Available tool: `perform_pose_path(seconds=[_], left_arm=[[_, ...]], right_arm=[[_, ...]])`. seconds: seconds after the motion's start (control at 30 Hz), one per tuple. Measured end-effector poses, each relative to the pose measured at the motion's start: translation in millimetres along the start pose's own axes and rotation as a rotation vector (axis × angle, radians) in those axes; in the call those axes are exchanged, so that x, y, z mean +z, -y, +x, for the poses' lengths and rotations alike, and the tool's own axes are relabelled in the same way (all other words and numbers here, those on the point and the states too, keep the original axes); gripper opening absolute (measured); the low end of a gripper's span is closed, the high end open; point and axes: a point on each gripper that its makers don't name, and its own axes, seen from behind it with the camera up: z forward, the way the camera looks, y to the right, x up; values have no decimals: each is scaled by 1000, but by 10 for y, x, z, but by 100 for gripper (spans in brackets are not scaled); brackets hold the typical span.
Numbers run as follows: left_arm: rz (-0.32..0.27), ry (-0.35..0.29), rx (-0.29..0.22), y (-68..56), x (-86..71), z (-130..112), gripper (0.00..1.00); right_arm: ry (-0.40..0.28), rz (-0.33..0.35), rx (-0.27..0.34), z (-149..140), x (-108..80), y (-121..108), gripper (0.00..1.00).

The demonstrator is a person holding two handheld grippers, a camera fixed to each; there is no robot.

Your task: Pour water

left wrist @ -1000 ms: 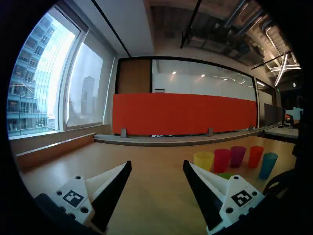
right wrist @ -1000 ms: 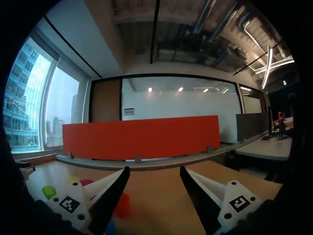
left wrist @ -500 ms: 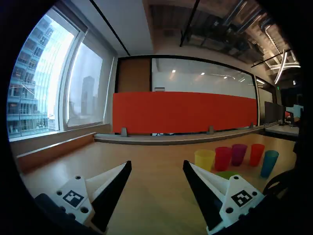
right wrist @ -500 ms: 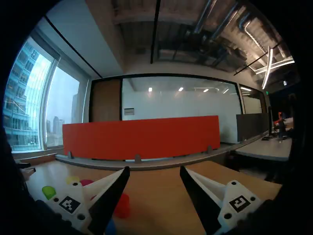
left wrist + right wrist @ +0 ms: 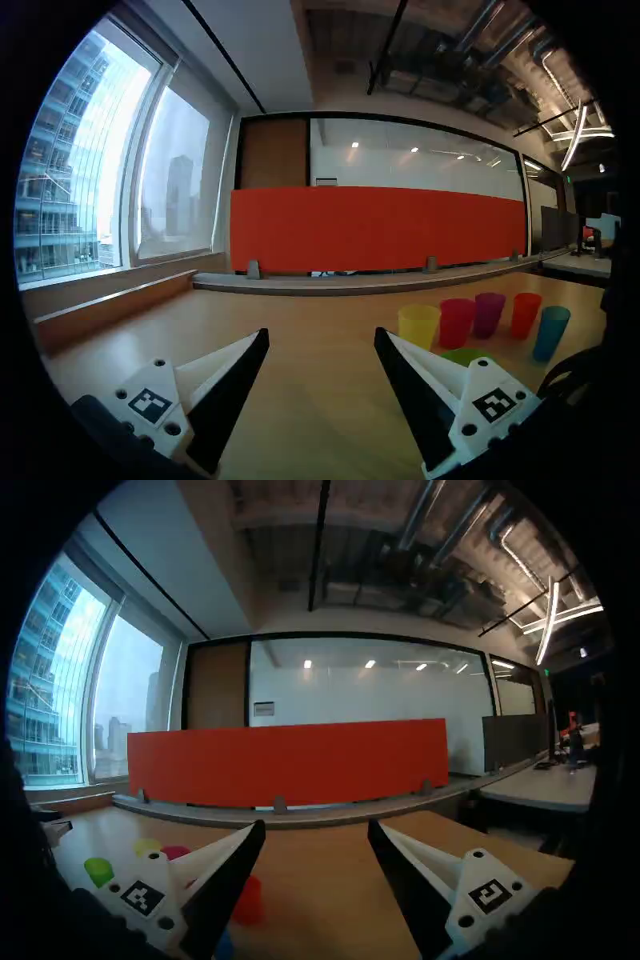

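Several plastic cups stand on the wooden table to the right in the left gripper view: a yellow cup [image 5: 418, 326], a red cup [image 5: 457, 322], a purple cup [image 5: 489, 314], an orange cup [image 5: 525, 314] and a teal cup [image 5: 551, 332], with a green cup [image 5: 466, 356] partly hidden behind the right finger. My left gripper [image 5: 320, 340] is open above the table, left of the cups, holding nothing. My right gripper [image 5: 316, 830] is open too, and empty. In its view a green cup [image 5: 99, 870], a yellow cup [image 5: 147, 846], a pink cup [image 5: 175, 852] and a red cup [image 5: 250, 899] sit low at the left.
A long orange divider panel [image 5: 376, 230] runs along the table's far edge [image 5: 360, 284]. Big windows [image 5: 80, 176] line the left side, with a wooden sill below. Another desk [image 5: 544, 784] with monitors stands at the far right. Bare table top [image 5: 320, 384] lies under both grippers.
Both views have shifted only slightly; the cups sit a little differently in the frames. Both grippers stay open and empty.
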Motion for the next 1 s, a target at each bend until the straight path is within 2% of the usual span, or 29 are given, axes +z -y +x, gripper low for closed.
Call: perform_pose_path(seconds=[0.3,0.5,1.0], left_arm=[[0,0,1,3,-3,-6,98],[0,0,0,1,0,-2,98],[0,0,1,-4,2,0,98]], right_arm=[[24,3,-43,-143,-8,-53,99],[50,14,-51,-316,11,-48,99],[30,58,-41,-574,188,179,99]])
